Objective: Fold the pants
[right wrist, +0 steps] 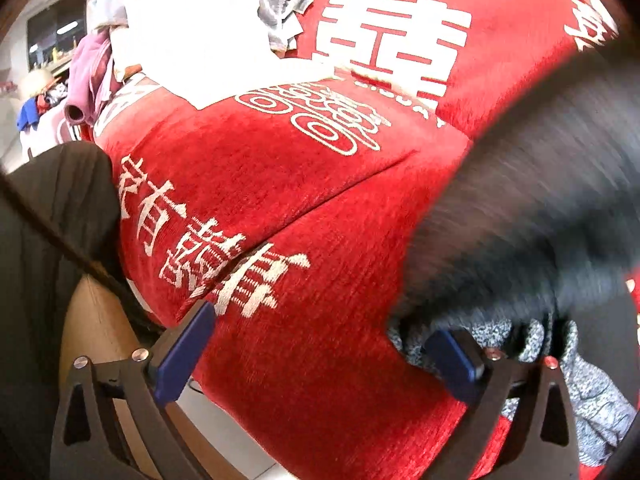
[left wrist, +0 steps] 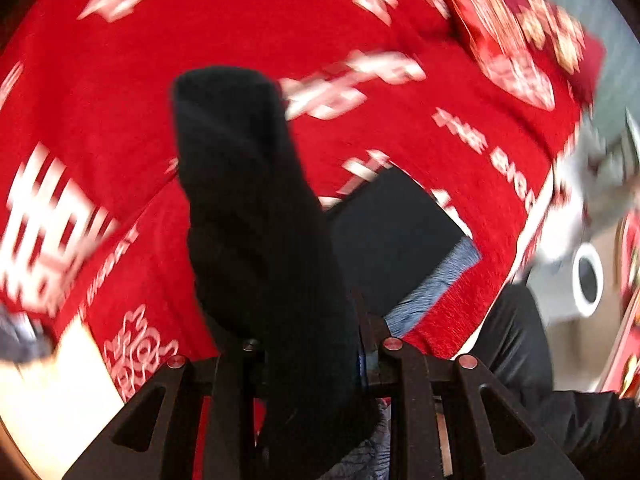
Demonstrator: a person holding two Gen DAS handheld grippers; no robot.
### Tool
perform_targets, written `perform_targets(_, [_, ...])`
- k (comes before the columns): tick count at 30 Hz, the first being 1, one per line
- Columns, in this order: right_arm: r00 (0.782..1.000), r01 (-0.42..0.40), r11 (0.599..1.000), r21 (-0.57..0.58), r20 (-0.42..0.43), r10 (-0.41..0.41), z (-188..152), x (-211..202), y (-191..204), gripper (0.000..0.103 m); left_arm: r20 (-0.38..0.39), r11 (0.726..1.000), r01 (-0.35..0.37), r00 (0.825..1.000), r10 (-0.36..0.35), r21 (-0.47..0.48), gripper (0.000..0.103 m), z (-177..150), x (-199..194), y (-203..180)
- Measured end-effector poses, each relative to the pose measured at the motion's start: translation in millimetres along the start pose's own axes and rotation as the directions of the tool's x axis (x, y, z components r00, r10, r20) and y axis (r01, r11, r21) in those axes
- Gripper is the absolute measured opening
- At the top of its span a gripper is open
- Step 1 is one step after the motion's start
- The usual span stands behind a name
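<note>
The black pants (left wrist: 256,208) with a grey-blue inner lining hang bunched from my left gripper (left wrist: 316,352), which is shut on them and holds them above the red printed cloth (left wrist: 120,100). A flat part of the pants (left wrist: 392,232) lies on the cloth behind. In the right wrist view the pants (right wrist: 532,200) sweep blurred across the right side. My right gripper (right wrist: 324,344) is open, its blue pads (right wrist: 184,348) wide apart; the right pad touches the pants' speckled lining (right wrist: 592,396).
A red cloth with white characters (right wrist: 320,208) covers the table. A pile of white, grey and pink clothes (right wrist: 180,24) lies at the far left. A red patterned pillow (left wrist: 520,40) sits at the far right. A person's dark clothing (right wrist: 48,240) is at the left edge.
</note>
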State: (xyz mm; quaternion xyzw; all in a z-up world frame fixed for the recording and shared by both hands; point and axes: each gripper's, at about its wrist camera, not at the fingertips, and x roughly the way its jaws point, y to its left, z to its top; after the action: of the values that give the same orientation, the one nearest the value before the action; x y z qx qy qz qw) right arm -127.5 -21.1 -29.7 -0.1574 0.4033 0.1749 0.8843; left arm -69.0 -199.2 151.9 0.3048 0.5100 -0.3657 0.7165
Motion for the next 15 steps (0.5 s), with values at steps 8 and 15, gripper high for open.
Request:
perform_targets(8, [0.998, -0.05, 0.996, 0.073, 0.034, 0.048, -2.5, -5.0, -13.9, 0.102, -0.229, 0.954, -0.086, 0.961, 0.156, 0.288, 0.026, 44.0, 110.8, -102.1])
perform_targets(15, [0.992, -0.123, 0.983, 0.134, 0.058, 0.116, -3.8, -7.5, -26.9, 0.103, -0.347, 0.97, -0.037, 0.93, 0.122, 0.242, 0.038, 67.0, 135.1, -98.1])
